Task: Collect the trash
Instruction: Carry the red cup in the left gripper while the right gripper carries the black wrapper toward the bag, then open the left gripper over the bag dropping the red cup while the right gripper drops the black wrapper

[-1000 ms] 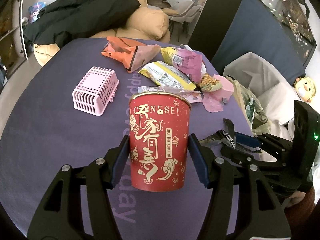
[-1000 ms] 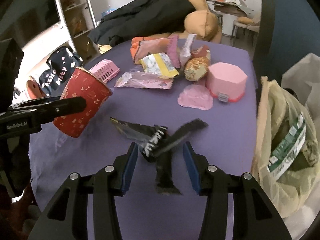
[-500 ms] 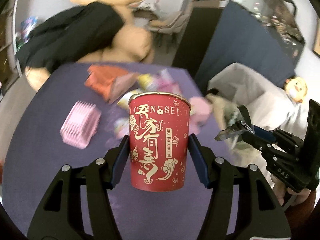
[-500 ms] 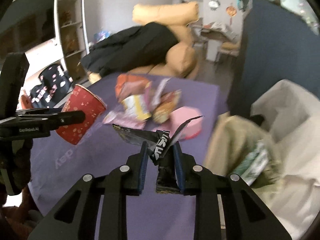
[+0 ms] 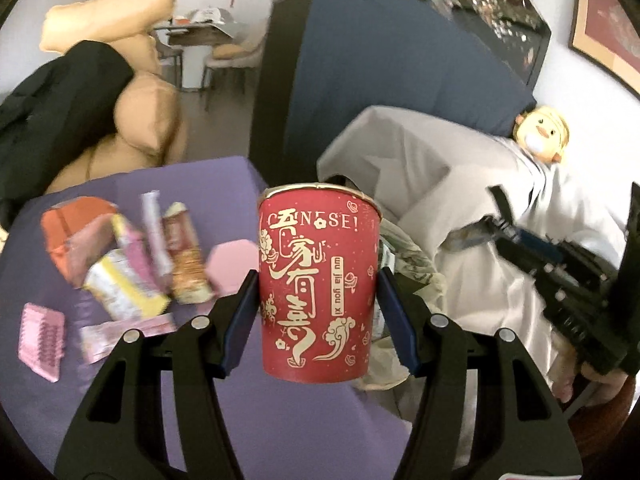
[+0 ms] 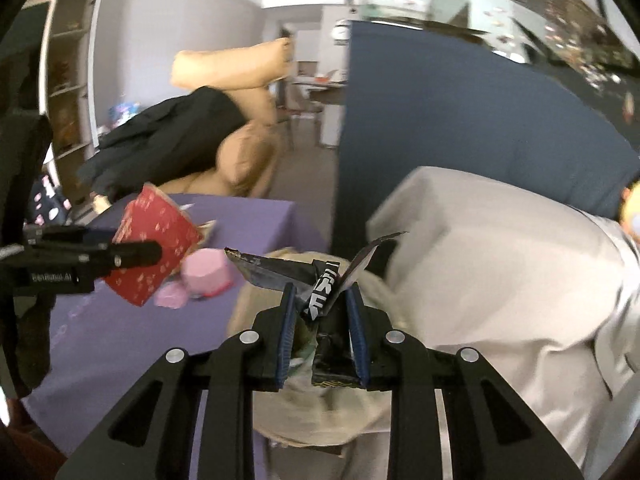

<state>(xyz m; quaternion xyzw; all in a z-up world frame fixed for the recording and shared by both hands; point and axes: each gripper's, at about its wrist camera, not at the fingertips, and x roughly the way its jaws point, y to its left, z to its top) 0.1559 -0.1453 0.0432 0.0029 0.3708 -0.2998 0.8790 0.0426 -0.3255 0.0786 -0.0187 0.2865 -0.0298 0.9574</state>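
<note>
Both hands carry trash off the purple tabletop [image 5: 168,392] toward the bag [image 6: 264,304] at its edge. The left gripper [image 5: 318,304] has its jaws clamped on an upright red paper cup [image 5: 318,284]; the right gripper [image 6: 322,320] has its jaws pinched on a crumpled black wrapper [image 6: 320,288] above the bag. Next, judging by this, each load must be brought over the bag's mouth and let go. Snack packets [image 5: 128,276] remain on the tabletop.

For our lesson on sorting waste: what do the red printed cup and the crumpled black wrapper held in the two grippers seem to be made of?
Red printed cup: probably coated paper; rolled rim, matte wall with gold print, holds its shape between the pads.

Crumpled black wrapper: likely thin plastic or foil film; sharp creases, stiff upturned flaps, slight sheen. Which of the two, the look leaves open.
</note>
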